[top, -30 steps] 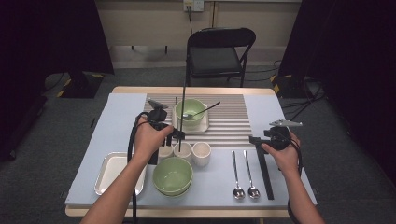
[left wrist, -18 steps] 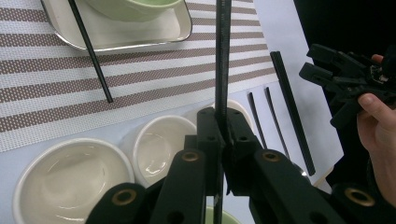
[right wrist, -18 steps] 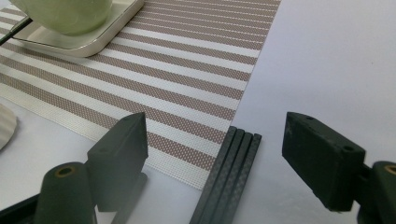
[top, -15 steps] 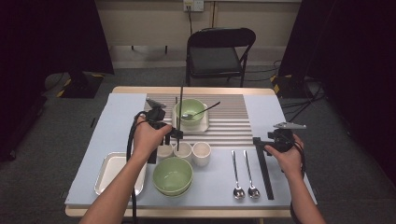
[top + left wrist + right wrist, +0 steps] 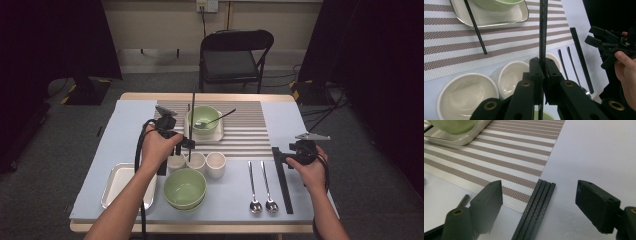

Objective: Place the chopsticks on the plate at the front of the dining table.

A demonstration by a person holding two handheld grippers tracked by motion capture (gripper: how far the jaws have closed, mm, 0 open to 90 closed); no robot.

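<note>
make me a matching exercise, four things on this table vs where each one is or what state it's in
Things:
1. left hand-held gripper
2. right hand-held gripper
3. two silver metal spoons
4. three small white ceramic cups

States or places:
A. lying side by side on the pale blue table cover
B. open above a bundle of black chopsticks
C. standing in a row beside the striped placemat
D. shut on a single black chopstick

Pairs: 1-D, 2-B, 3-A, 4-C

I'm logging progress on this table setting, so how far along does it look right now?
Done, it seems: one bowl with a spoon sits on a tray on the striped mat, a chopstick beside it. In hand: the left gripper is shut on a second chopstick, held upright. Probably left: the chopsticks under the open right gripper, two spoons, three cups, another bowl.
</note>
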